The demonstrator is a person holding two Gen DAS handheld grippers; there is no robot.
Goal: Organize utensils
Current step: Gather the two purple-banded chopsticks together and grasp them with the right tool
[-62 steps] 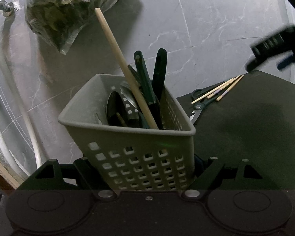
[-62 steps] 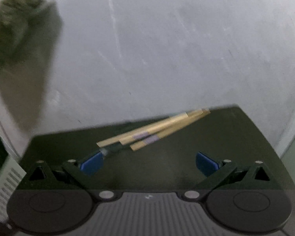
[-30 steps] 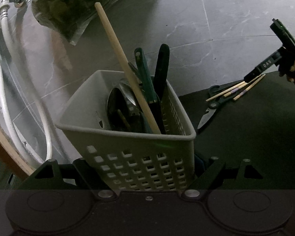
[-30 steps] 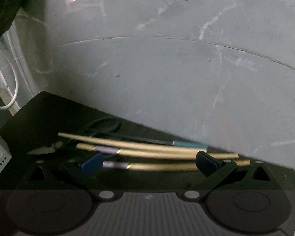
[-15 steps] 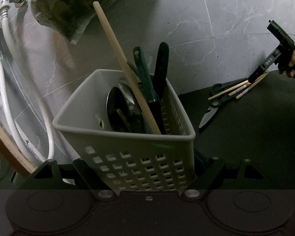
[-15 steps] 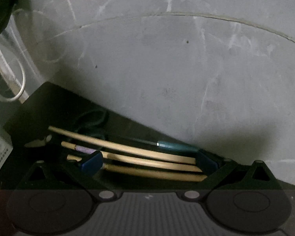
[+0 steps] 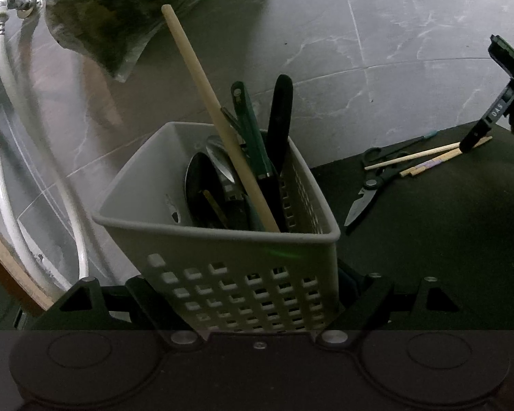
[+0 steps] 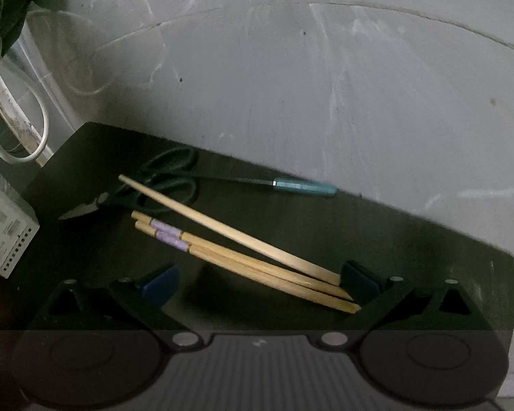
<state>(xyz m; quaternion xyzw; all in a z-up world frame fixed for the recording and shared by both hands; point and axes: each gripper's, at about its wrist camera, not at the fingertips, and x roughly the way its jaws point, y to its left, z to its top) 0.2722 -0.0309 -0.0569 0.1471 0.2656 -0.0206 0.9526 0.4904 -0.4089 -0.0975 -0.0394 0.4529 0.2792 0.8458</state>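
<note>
1. Blue-padded jaws of the right gripper (image 8: 260,286) stand wide apart with nothing pressed between them; the left pad (image 8: 161,286) is clear of everything, and the right pad sits at the near tips of the chopsticks (image 8: 243,257).
2. Those three wooden sticks lie flat on the dark mat (image 8: 428,267), fanned slightly, and their long axis runs from the right pad up and away to the left. They lie almost across the gap, more along the line between the pads than square to it.
3. In my judgement a clean pinch needs the wrist to twist or the hand to shift left, so that the pads close across the sticks rather than along them.
4. Just past the chopsticks' far ends lie the scissors (image 8: 154,185), and a teal-handled tool (image 8: 305,186) rests near the mat's far edge.
5. Grey plastic fills the left gripper (image 7: 257,304): its jaws are clamped on the perforated basket (image 7: 222,239), which is tilted and already holds a long wooden handle (image 7: 219,109), dark-handled tools and spoons.
6. From the left wrist view the chopsticks (image 7: 425,157) lie well off to the basket's right, with the right gripper over them, so the right hand is plainly the nearer one.
</note>
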